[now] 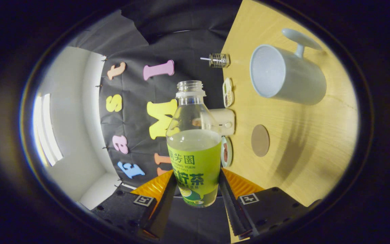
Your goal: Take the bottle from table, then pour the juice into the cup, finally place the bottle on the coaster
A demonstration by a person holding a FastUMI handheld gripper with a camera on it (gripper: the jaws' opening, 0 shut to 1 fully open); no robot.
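Uncapped bottle (194, 149) of green juice clamped between both fingers of the claw (195, 189), lifted and rolled sideways toward the pale cup (284, 76), pour apparently unfinished, brown coaster (260, 140) near the cup awaiting the bottle.

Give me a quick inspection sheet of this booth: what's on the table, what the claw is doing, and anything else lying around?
Surface: light wooden table, seen rotated; bare wood between items.
Job's things: clear uncapped bottle of green juice with a green label, roughly half full; pale blue ceramic mug, looks empty; round brown coaster, nothing on it.
Clutter: small wire-mesh metal object, two small round dishes and a cream box-shaped device, all along the table's far edge.
Claw: both fingers press the bottle's lower sides; the bottle is held off the table, not yet over the mug.
Cables: nothing seen.
Surroundings: black cloth wall; white wall beyond.
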